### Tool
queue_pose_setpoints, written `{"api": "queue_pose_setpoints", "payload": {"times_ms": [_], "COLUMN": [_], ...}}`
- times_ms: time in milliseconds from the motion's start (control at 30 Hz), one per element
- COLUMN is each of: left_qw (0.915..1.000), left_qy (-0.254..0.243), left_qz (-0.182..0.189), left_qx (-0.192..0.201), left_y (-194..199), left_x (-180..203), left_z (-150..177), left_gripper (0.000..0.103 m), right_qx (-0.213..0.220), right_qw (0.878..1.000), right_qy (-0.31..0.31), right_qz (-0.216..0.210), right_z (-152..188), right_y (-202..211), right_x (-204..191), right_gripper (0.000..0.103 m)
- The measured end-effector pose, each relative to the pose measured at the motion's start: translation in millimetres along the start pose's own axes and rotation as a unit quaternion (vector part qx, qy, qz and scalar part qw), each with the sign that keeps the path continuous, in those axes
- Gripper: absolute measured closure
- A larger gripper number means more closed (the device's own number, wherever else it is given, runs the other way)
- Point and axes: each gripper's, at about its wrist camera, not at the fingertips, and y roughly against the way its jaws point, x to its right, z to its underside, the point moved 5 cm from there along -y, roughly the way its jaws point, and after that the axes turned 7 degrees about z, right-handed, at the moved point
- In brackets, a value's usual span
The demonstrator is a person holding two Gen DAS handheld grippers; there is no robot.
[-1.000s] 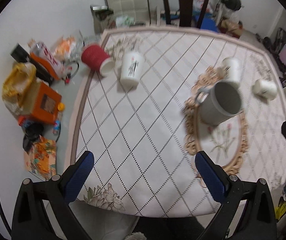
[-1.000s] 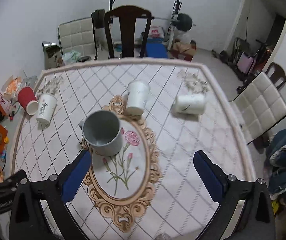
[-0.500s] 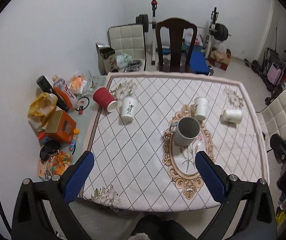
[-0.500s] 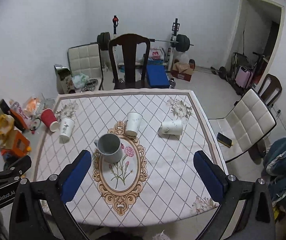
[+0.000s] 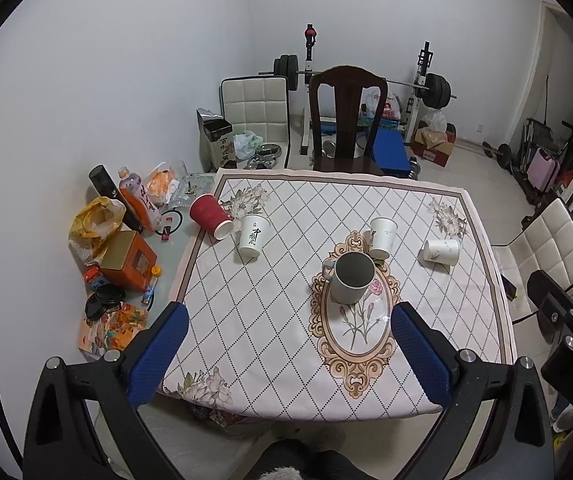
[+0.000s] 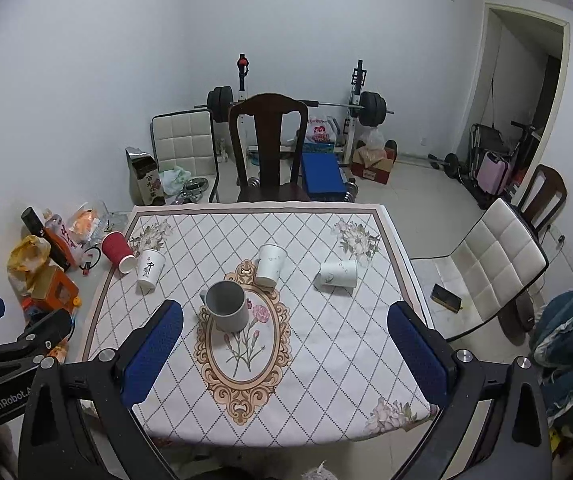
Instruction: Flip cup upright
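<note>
A grey ceramic mug (image 5: pixel 351 283) (image 6: pixel 226 306) with a loop handle stands upright on the far end of the gold-scrolled oval medallion (image 5: pixel 356 320) (image 6: pixel 242 340) printed in the middle of the desk's white diamond-quilted cloth (image 5: pixel 278 300) (image 6: pixel 326 340); its round mouth faces up, its long axis is vertical, and the handle sticks out to the left.

Just beyond the mug, a smooth white paper cup (image 5: pixel 382 232) (image 6: pixel 270 265) stands mouth-down on the medallion's far rim. To the right of the mug, well apart, a second white paper cup (image 5: pixel 441 252) (image 6: pixel 338 274) lies on its side, long axis across the desk, though which end is the mouth is hard to tell. To the left of the mug, near the desk's left edge, a white paper cup with black lettering (image 5: pixel 252 235) (image 6: pixel 149 269) is tilted with its wide end towards the camera, and a ribbed red paper cup (image 5: pixel 209 219) (image 6: pixel 117 252) lies on its side touching it, open mouth towards the desk's centre.

The left tool (image 5: pixel 286 350) hangs above the desk's near edge, its blue textured pads spread wide with nothing between them. The right tool (image 6: pixel 284 350) is likewise spread wide and holds nothing.
</note>
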Motion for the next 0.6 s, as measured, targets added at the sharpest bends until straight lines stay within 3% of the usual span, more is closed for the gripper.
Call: {"api": "queue_pose_setpoints", "payload": {"times_ms": [333, 600], "left_qw": [0.9997, 0.9994], "left_qy": [0.004, 0.009], "left_qz": [-0.023, -0.020], "left_qx": [-0.010, -0.026], "left_y": [6.4, 4.5], "left_x": [5.7, 5.8], "left_z": [6.1, 11.4], "left_gripper": [0.000, 0.000], "right_qx": [-0.016, -0.028], "right_qw": [1.000, 1.000], "right_qy": [0.002, 0.009], "right_qz": [-0.004, -0.006], "right_z": [1.6, 11.0], "right_y": [0.5, -4.9], "right_x": [6.4, 6.3], "right_gripper": [0.000, 0.000]}}
